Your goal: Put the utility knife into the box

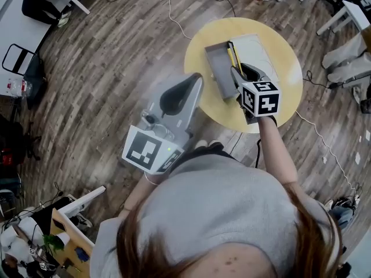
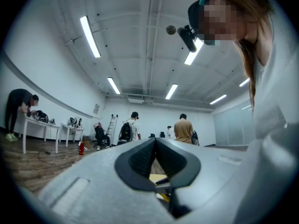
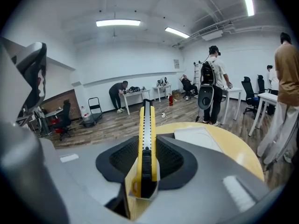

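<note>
My right gripper (image 1: 243, 75) is over the round yellow table (image 1: 287, 88), shut on a yellow utility knife (image 1: 233, 55). In the right gripper view the knife (image 3: 146, 125) stands on edge between the pads (image 3: 169, 158) and points forward past the gripper's (image 3: 147, 148) tips. Its front end hangs over the open grey box (image 1: 215, 68), just inside the box's right wall. A flat white lid or tray (image 1: 258, 50) lies to the right of the box. My left gripper (image 1: 194, 84) hovers off the table's left edge, shut on nothing (image 2: 155, 141).
A white cable (image 1: 174, 16) runs across the wooden floor behind the table, and another cable (image 1: 324, 143) trails to its right. Desks, chairs and several people stand around the room. The person's feet (image 1: 208, 146) are at the table's near edge.
</note>
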Demonstrator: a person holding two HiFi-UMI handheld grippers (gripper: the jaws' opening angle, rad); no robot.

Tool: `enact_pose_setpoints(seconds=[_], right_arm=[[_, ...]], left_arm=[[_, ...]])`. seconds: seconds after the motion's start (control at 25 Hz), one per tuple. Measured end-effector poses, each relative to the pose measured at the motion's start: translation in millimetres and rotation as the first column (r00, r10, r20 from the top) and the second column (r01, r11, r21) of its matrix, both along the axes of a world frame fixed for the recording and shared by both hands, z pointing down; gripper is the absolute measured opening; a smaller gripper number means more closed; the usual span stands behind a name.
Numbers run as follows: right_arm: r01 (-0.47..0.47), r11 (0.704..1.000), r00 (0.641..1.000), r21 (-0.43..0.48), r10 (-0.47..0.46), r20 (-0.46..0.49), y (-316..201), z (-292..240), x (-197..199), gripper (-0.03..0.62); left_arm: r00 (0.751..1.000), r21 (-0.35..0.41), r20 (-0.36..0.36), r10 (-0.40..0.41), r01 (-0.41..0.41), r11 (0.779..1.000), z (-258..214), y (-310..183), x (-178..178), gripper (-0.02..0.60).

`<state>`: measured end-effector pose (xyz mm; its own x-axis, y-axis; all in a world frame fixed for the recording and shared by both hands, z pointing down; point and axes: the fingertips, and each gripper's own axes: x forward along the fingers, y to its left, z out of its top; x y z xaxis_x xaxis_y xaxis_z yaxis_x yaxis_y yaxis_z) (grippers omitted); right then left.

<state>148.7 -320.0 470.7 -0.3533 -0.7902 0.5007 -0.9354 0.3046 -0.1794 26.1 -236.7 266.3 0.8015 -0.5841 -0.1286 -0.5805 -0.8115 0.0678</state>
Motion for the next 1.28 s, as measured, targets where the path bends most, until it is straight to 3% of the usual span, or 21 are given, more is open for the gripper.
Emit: enact_pose_setpoints(seconds=[0.64, 1.28], right_arm=[[-0.007, 0.982, 1.0, -0.187, 0.008, 0.01, -28.9, 73.4, 0.2, 0.12], [0.003, 0.96, 0.999, -0.281, -0.013, -0.034, -41.9, 107.1, -4.7, 0.12]], left_arm=[[0.999, -0.013, 0.014, -0.046, 0.046, 0.999, 8.1, -17.3, -9.1, 0.002], [0.997, -0.046, 0.018, -0.069, 0.07, 0.996, 15.1, -27.0, -12.9, 0.002]])
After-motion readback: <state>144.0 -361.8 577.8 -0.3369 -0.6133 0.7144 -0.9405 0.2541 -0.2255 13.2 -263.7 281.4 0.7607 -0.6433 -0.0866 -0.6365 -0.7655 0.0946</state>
